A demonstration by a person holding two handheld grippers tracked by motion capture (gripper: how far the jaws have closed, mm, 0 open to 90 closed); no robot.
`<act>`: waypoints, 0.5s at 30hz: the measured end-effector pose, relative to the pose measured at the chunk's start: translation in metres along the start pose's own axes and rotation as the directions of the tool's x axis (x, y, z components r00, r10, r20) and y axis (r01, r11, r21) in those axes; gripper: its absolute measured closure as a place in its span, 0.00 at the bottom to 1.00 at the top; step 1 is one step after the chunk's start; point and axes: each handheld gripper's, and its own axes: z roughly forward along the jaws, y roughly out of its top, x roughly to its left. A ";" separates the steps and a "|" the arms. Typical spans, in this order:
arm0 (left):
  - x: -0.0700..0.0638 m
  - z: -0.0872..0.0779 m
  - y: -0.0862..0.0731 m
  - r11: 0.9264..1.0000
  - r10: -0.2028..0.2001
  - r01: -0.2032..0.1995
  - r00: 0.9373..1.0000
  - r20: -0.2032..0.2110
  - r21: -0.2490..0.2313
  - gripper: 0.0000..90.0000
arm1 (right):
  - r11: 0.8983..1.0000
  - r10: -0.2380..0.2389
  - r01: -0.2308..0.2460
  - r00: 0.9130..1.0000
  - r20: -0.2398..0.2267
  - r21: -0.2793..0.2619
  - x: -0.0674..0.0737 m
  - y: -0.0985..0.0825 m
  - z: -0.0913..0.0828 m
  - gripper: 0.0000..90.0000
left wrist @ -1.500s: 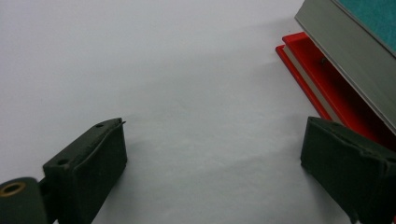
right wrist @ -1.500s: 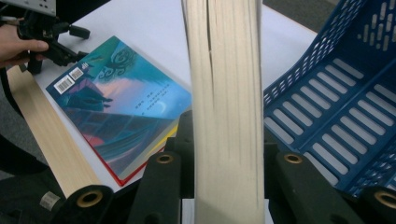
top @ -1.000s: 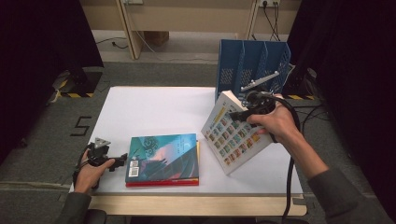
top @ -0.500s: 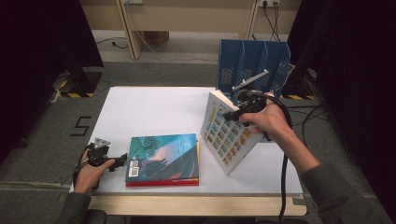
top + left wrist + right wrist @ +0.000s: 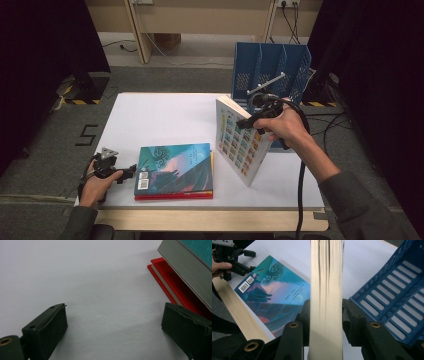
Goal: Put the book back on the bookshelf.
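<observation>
High view: fixed above the near edge of the table (image 5: 165, 120), facing forward and down, far enough to take in the whole top and the blue file rack (image 5: 272, 65) behind. Left gripper view: low over the table, very near, facing the stacked books' corner (image 5: 175, 282). Right gripper view: close along the upright book's page edge (image 5: 326, 302). Shared by all three: the teal-covered book (image 5: 175, 167), the rack by two.

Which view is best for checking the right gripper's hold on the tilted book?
The right gripper view: its jaws press on both sides of the tilted book, seen edge-on by its pages. The high view shows that book leaning on the table before the blue file rack, with the right gripper at its top edge. The left gripper view shows other books.
</observation>
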 end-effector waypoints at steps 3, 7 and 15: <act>0.000 0.000 0.000 1.000 -0.002 0.002 1.000 0.000 -0.001 0.06 | 1.000 -0.009 0.009 1.000 0.002 0.016 0.000 0.003 0.002 0.74; 0.000 0.000 0.000 1.000 -0.002 0.002 1.000 0.000 -0.001 0.05 | 0.999 -0.035 0.035 0.999 0.012 0.037 0.002 0.005 0.005 0.75; 0.000 0.000 0.000 1.000 -0.002 0.002 1.000 0.001 -0.002 0.05 | 0.998 -0.063 0.062 0.998 0.016 0.027 0.003 0.004 0.004 0.78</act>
